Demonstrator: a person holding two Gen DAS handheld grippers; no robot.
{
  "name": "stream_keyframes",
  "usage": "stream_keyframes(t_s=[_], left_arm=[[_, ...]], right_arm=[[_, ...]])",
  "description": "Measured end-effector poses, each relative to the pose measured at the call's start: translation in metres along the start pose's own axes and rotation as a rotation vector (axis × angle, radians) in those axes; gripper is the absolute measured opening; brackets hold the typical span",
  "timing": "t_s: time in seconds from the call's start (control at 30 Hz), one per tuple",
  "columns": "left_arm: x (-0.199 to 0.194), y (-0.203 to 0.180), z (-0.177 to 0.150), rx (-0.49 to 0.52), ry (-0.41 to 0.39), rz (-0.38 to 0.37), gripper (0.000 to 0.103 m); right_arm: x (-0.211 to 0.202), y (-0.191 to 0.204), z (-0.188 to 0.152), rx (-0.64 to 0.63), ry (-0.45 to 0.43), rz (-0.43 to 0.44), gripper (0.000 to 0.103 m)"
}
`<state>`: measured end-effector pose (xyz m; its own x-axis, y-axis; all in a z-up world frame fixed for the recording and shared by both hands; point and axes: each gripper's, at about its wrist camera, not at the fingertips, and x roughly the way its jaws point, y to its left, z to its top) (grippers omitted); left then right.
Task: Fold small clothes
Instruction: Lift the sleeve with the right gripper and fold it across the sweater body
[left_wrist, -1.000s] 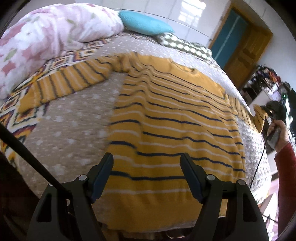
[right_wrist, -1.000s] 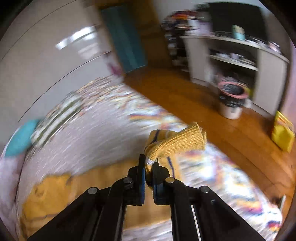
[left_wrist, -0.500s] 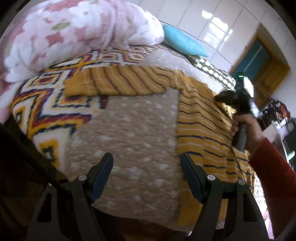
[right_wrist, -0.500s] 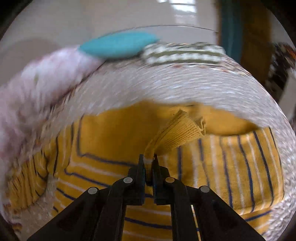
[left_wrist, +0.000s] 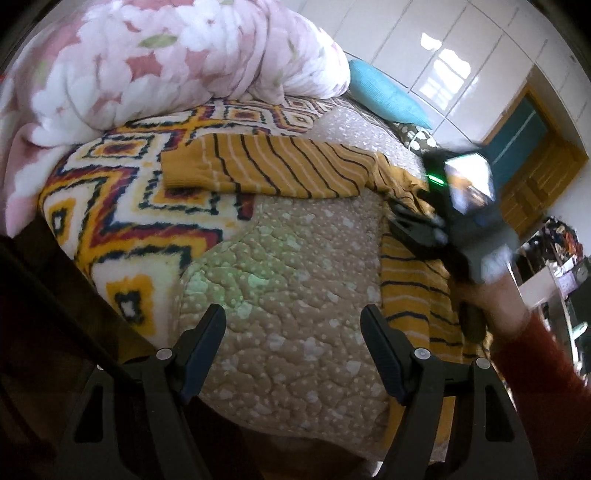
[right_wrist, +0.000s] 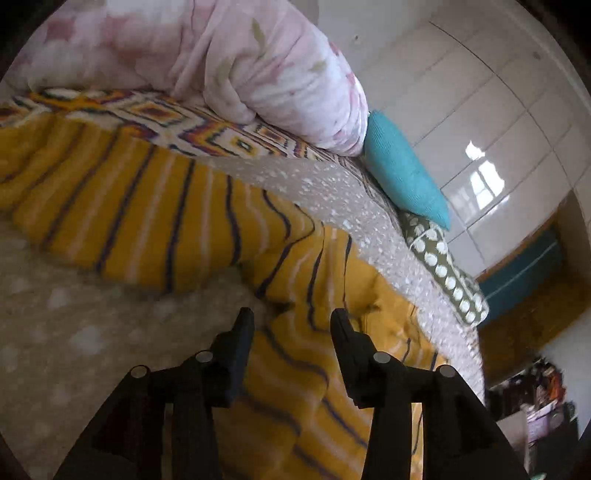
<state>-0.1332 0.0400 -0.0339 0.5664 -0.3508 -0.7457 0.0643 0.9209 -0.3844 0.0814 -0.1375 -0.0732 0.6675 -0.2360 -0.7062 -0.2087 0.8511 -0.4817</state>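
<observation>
A mustard-yellow sweater (left_wrist: 413, 295) with navy and white stripes lies flat on the beige quilt (left_wrist: 288, 266). One sleeve (left_wrist: 266, 170) stretches out to the left, onto a patterned blanket. My left gripper (left_wrist: 291, 328) hangs open over bare quilt, left of the sweater's body, and holds nothing. My right gripper (right_wrist: 291, 321) hovers over the sweater (right_wrist: 184, 221) near the armpit. Its jaws are opening and no cloth is pinched between them. A hand in a red sleeve (left_wrist: 535, 369) holds it.
A pink floral duvet (left_wrist: 166, 55) is heaped at the back left. A teal pillow (right_wrist: 402, 173) and a polka-dot pillow (right_wrist: 443, 266) lie at the head end. The zigzag blanket (left_wrist: 129, 206) covers the left corner by a dark bed frame (left_wrist: 37, 295). A wooden door (left_wrist: 535, 177) stands far right.
The right gripper swung across with the sleeve cuff over the sweater's body, then opened and let the cuff go. The left gripper slid left from the sweater's hem to bare quilt.
</observation>
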Motion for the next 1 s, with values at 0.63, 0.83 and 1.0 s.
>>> stream_keyframes(t_s=[0.63,0.83,1.0], left_arm=[[0.009,0.02,0.023,-0.133,-0.017,0.03,0.077],[0.015,0.032,0.028,-0.137,-0.034,0.045,0.077],[0.023,0.046,0.03,-0.15,-0.024,0.049,0.077]], right_arm=[[-0.004,-0.13,-0.047,0.428,0.03,0.134,0.06],[0.069,-0.127,-0.012,0.436,0.116,0.141,0.06],[0.1,-0.143,-0.015,0.528,0.172,0.134,0.006]])
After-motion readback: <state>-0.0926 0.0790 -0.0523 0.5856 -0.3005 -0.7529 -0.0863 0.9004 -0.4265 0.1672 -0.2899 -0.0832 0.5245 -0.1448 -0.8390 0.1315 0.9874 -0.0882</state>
